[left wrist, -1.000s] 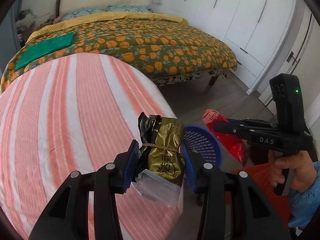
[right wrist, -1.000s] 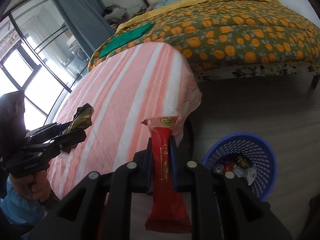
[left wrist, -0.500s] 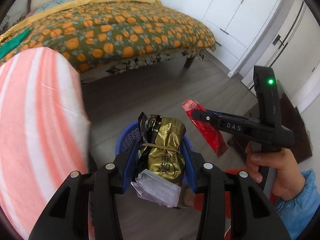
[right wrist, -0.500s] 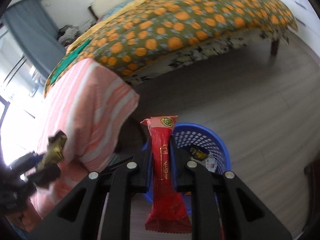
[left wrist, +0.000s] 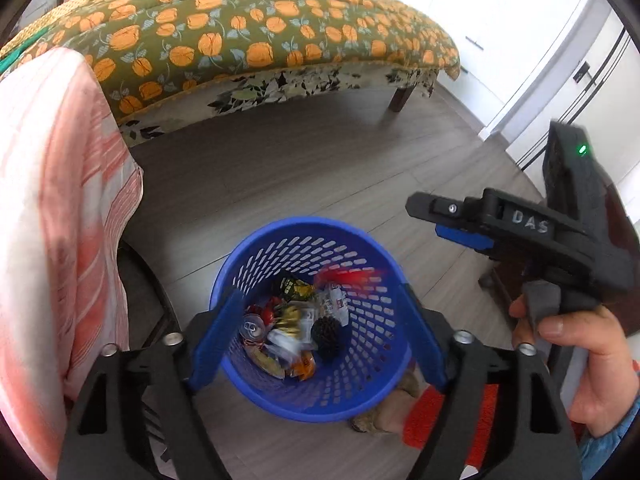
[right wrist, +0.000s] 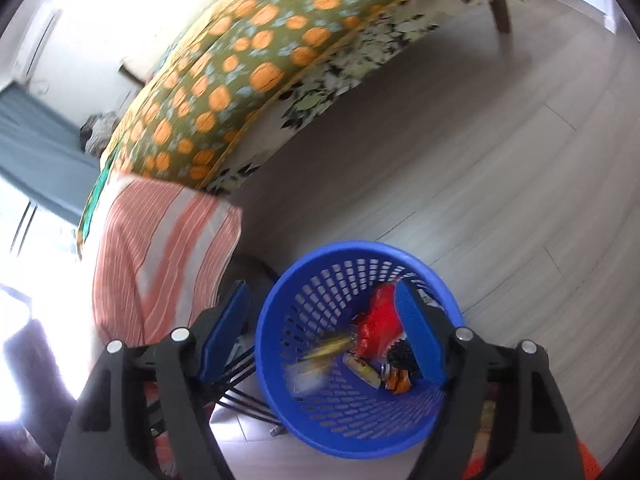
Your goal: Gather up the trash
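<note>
Both grippers hang over the blue basket [left wrist: 308,320] on the floor; the left gripper [left wrist: 316,336] and right gripper [right wrist: 324,332] have just sprung open, nothing between their pads. Stay centred until the red wrapper [right wrist: 378,326] and gold packet [right wrist: 330,347] settle among the can [left wrist: 253,325] and wrappers inside.

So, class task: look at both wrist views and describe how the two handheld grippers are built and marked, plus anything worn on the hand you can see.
Both the left gripper and the right gripper have matte black forked arms with silver screws and flat blue pads. From the left wrist view, the right one shows white "DAS" lettering, a grey trigger, and a black box with a green light. The right hand ends in a light blue sleeve. No cables show.
</note>
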Motion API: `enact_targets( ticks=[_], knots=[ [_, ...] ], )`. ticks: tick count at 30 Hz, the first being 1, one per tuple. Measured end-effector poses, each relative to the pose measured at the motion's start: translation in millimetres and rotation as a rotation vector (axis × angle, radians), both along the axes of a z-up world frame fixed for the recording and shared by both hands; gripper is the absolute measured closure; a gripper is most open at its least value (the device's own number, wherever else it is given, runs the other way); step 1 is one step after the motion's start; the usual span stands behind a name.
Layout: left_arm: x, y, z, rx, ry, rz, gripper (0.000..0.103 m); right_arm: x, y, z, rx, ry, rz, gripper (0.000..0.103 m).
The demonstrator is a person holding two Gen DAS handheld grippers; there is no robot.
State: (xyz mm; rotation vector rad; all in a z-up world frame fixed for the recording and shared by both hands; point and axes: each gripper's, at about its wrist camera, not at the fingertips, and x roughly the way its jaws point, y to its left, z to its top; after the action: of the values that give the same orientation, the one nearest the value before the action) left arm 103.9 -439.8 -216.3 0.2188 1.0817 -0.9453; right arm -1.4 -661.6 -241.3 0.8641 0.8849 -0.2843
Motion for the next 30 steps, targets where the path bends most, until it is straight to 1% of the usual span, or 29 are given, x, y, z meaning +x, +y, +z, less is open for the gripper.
enact_targets(
  ticks=[1,3,4,6,7,9,11,13,14,16,18,19,20,21,22,23,25,26,30],
  knots=[
    [-2,4,5,-0.025,-0.009,0.003,0.018,-5,-2,2,-0.002,0.0,-0.013,0.027],
    [-9,16,17,-0.067,-0.036,0.012,0.011,-14,-4,8,-0.029,0.0,-0.038,0.015],
    [-14,21,26,-0.09,-0.056,0.017,0.01,-20,-2,15,-0.058,-0.001,-0.049,0.014],
    [-28,35,45,-0.138,-0.125,0.036,0.005,-29,4,25,-0.099,0.002,-0.055,0.005],
    [-35,42,55,-0.152,-0.179,0.059,0.005,-33,9,31,-0.11,0.008,-0.056,0.004],
    [-50,59,72,-0.157,-0.29,0.112,0.005,-44,16,41,-0.099,-0.014,-0.055,0.004],
    [-60,69,79,-0.14,-0.319,0.117,0.005,-59,25,53,-0.096,-0.041,-0.064,0.004],
    [-67,76,83,-0.117,-0.332,0.131,0.005,-70,37,65,-0.126,-0.065,-0.066,0.004],
    [-70,80,85,-0.101,-0.35,0.146,0.005,-77,44,73,-0.159,-0.074,-0.067,0.004],
    [-76,85,90,-0.085,-0.391,0.162,0.005,-93,66,97,-0.287,-0.115,-0.077,0.004],
    [-85,88,95,-0.03,-0.47,0.176,0.005,-114,91,123,-0.435,-0.155,-0.123,0.005],
    [-92,91,98,-0.001,-0.525,0.185,0.005,-124,105,135,-0.509,-0.155,-0.16,0.005],
    [-98,92,101,0.015,-0.569,0.189,0.005,-131,115,142,-0.556,-0.144,-0.19,0.005],
    [-104,95,102,0.021,-0.593,0.184,0.005,-136,123,146,-0.592,-0.113,-0.214,0.005],
    [-108,98,104,0.007,-0.585,0.173,0.005,-140,129,145,-0.608,-0.07,-0.231,0.005],
    [-108,101,105,-0.01,-0.555,0.161,0.005,-142,131,142,-0.594,-0.047,-0.222,0.005],
    [-104,107,104,-0.02,-0.47,0.148,0.005,-148,132,132,-0.515,-0.071,-0.176,0.005],
    [-103,109,103,-0.019,-0.438,0.144,0.005,-149,134,126,-0.491,-0.068,-0.158,0.005],
    [-98,112,95,-0.007,-0.379,0.135,0.005,-152,144,106,-0.498,-0.015,-0.117,0.005]
  ],
)
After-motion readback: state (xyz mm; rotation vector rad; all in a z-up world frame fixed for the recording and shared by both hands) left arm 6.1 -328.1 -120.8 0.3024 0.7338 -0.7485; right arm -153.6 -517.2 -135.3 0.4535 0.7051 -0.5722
